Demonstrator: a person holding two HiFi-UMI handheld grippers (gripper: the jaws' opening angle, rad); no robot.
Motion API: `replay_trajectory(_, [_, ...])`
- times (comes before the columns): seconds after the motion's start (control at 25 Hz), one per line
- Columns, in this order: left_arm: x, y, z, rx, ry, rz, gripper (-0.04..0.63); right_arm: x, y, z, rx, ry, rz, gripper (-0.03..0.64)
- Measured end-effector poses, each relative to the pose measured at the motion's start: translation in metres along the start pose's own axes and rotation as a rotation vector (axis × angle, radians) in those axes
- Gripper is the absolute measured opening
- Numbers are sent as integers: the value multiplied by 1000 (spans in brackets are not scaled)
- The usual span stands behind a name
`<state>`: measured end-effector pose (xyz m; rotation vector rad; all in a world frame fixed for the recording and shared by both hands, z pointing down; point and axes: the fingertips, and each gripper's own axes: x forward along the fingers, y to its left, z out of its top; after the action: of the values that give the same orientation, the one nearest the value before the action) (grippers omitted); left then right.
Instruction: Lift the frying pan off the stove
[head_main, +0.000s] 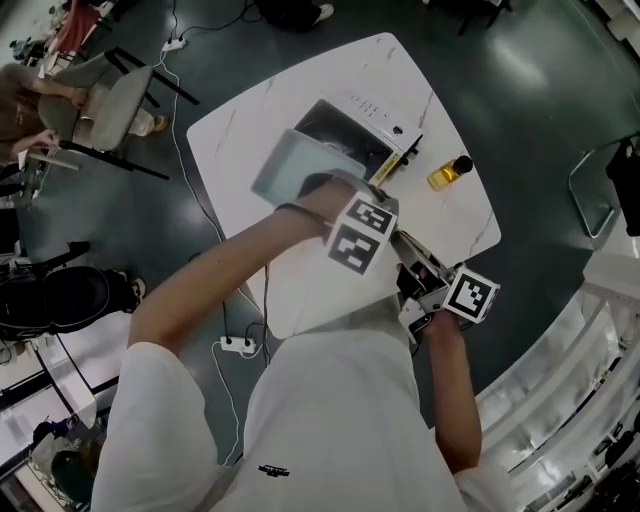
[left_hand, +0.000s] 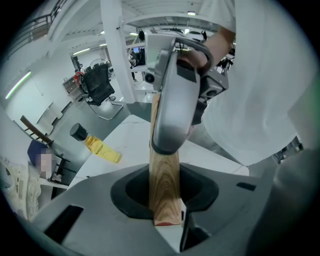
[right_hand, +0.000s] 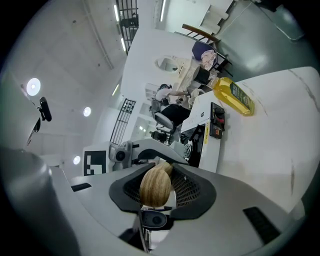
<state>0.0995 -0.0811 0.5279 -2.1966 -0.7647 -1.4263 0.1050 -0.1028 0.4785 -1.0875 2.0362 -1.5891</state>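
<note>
From the head view, the frying pan (head_main: 292, 172) lay over the stove's (head_main: 372, 120) left side, toward the table's (head_main: 300, 295) far left edge. In the left gripper view, the left gripper (left_hand: 165, 212) was clamped, jaws partway in, on the pan's wooden handle (left_hand: 163, 175). In the right gripper view, the right gripper (right_hand: 156, 192) pinched that handle's rounded end.

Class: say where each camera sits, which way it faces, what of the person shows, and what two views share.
Head view: on the head, looking steeply down at the table, stove and frying pan; shirt, forearms, left gripper, right gripper show.
Left gripper view: on the left gripper, looking along jaws shut on the wooden handle toward the right gripper; shirt shows.
Right gripper view: on the right gripper, jaws shut on the wooden handle's end, facing the left gripper and stove.
Shared: both gripper views show the oil bottle.
</note>
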Motion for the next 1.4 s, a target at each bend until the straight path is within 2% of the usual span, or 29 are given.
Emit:
replay_trajectory(0.4, [-18,-16,16,39,23,6,109,-19,18,-10,34,-52,44,100])
replay_trajectory(0.92, [-49,-52,33,64,63,31,109,-35,62,-35,1,-67,75,102])
replay_trajectory(1.4, [-52,-110,40,13,64,13,109,-47,81,-87,20,-25,79,104])
